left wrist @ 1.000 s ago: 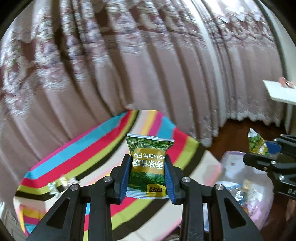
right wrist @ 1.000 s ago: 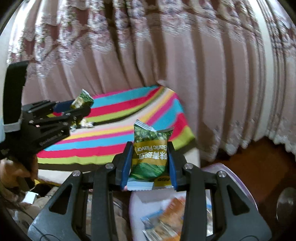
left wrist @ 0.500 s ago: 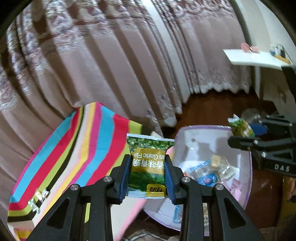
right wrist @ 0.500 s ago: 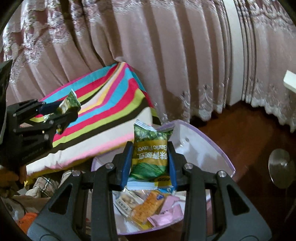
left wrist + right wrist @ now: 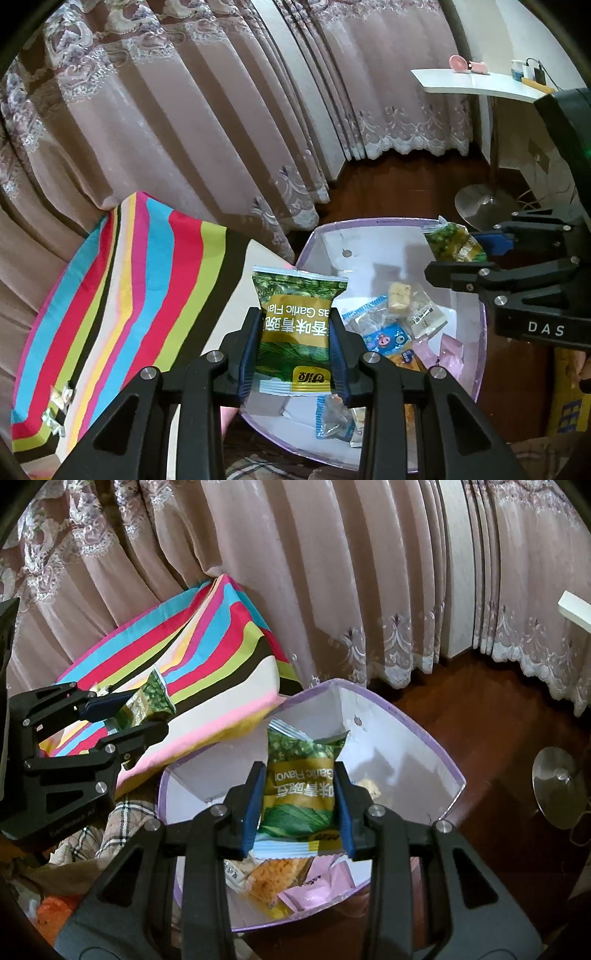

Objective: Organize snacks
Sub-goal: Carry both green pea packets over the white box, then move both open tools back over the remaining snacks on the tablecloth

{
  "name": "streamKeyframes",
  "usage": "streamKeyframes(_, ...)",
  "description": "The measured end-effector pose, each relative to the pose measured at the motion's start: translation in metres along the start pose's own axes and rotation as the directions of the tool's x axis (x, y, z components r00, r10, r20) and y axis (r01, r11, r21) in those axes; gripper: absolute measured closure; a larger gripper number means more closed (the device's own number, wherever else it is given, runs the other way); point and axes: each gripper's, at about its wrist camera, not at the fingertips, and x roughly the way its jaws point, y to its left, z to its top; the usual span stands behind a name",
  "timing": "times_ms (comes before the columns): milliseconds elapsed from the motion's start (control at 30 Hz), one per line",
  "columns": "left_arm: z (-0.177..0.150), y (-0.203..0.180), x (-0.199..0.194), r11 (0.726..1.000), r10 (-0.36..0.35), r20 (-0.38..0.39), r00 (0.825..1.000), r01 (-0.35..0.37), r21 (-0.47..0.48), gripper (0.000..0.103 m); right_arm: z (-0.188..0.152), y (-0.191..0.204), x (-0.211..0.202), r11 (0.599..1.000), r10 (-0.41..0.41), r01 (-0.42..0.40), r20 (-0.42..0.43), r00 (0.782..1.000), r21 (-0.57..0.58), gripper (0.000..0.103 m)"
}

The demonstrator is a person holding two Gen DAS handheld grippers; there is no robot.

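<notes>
My left gripper [image 5: 293, 347] is shut on a green garlic-flavour pea packet [image 5: 297, 325], held above the left rim of a purple-edged white bin [image 5: 332, 240]. My right gripper [image 5: 300, 805] is shut on a second green pea packet [image 5: 301, 779], held over the same bin [image 5: 388, 716]. The bin holds several snack packets [image 5: 391, 332] in blue, orange and pink. Each gripper shows in the other's view: the right one [image 5: 461, 254] at the bin's right side, the left one [image 5: 147, 709] at its left.
A striped cushion [image 5: 122, 295] lies left of the bin, with small foil sweets [image 5: 59, 402] on it. Pink curtains [image 5: 221, 110] hang behind. A white shelf [image 5: 476, 83] and a round metal stand base [image 5: 484, 210] stand on the dark wood floor. Plaid cloth [image 5: 110, 830] lies below the bin.
Both grippers have swung from facing the striped cushion to above the bin, each still holding its packet. The bin now fills the lower middle of both views.
</notes>
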Motion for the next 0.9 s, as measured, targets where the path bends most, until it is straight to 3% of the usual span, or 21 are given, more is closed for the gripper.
streamKeyframes(100, 0.0, 0.002, 0.001, 1.0, -0.026, 0.001, 1.0, 0.026, -0.013, 0.066, 0.0, -0.001, 0.002, 1.0, -0.007, 0.008, -0.012, 1.0, 0.006, 0.062)
streamKeyframes(167, 0.0, 0.001, 0.002, 0.999, -0.029, 0.003, 1.0, 0.029, -0.015, 0.059, 0.001, 0.0, 0.003, 1.0, -0.011, 0.011, -0.018, 1.0, 0.013, 0.058)
streamKeyframes(233, -0.001, 0.001, 0.0, 1.0, -0.021, 0.022, 1.0, 0.022, -0.015, 0.032, 0.002, 0.001, 0.004, 1.0, -0.018, 0.018, -0.017, 1.0, 0.011, 0.05)
streamKeyframes(300, -0.002, 0.001, -0.003, 1.0, -0.014, 0.047, 0.999, 0.015, -0.015, 0.026, 0.002, 0.003, 0.004, 1.0, -0.023, 0.023, -0.018, 1.0, 0.006, 0.042)
streamKeyframes(433, -0.007, 0.012, -0.007, 0.999, 0.017, 0.06, 0.998, -0.015, -0.035, 0.025, 0.005, 0.008, 0.007, 1.0, -0.023, 0.023, -0.027, 0.999, -0.01, 0.042)
streamKeyframes(600, -0.031, 0.065, -0.01, 0.982, 0.089, 0.041, 0.995, -0.081, -0.169, 0.025, 0.023, 0.02, 0.008, 0.997, -0.042, 0.041, -0.015, 0.999, -0.06, 0.042)
streamKeyframes(733, -0.065, 0.122, -0.022, 0.94, 0.203, 0.027, 0.979, -0.187, -0.286, 0.019, 0.051, 0.037, 0.013, 0.997, -0.02, 0.021, 0.018, 1.0, -0.072, 0.034)
streamKeyframes(900, -0.12, 0.199, -0.035, 0.847, 0.286, -0.025, 0.958, -0.265, -0.461, 0.017, 0.076, 0.114, 0.049, 0.974, 0.133, -0.134, -0.016, 0.991, -0.181, 0.029)
